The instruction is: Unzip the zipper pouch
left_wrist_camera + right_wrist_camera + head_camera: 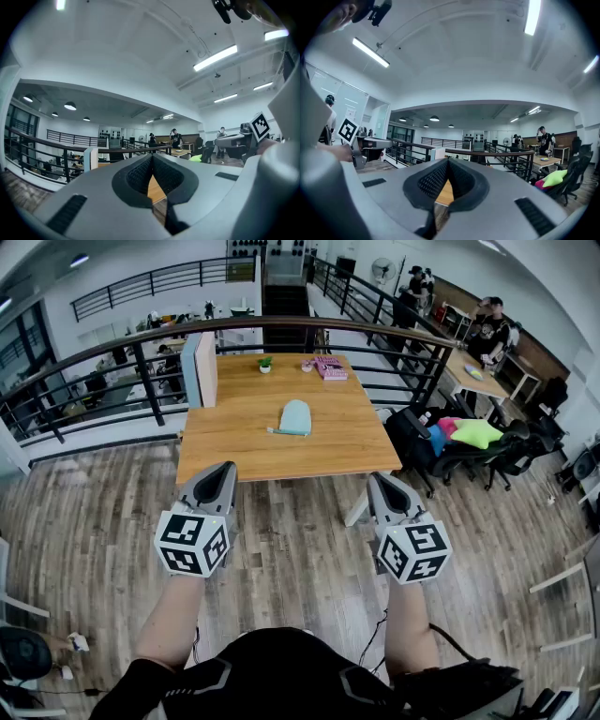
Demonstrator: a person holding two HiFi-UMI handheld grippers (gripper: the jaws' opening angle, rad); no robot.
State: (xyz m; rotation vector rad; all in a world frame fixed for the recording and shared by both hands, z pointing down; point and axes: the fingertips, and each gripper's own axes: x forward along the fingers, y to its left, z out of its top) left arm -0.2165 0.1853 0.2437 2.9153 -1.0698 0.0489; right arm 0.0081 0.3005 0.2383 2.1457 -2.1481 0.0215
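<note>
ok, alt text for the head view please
A pale blue fabric zipper pouch lies untouched in the middle of a rectangular wooden table. The left gripper and right gripper, both shut and empty, are held side by side short of the table's near edge, above plank flooring.

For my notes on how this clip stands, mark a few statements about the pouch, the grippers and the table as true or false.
1. The zipper pouch lies on the wooden table. True.
2. The left gripper is clamped on the pouch. False: its jaws are together on nothing, and it is held short of the table.
3. The right gripper has its jaws together with nothing between them. True.
4. The pouch rests on top of the pink item. False: the pink item lies near the table's far end, apart from the pouch.
5. A small potted plant stands near the table's far edge. True.
</note>
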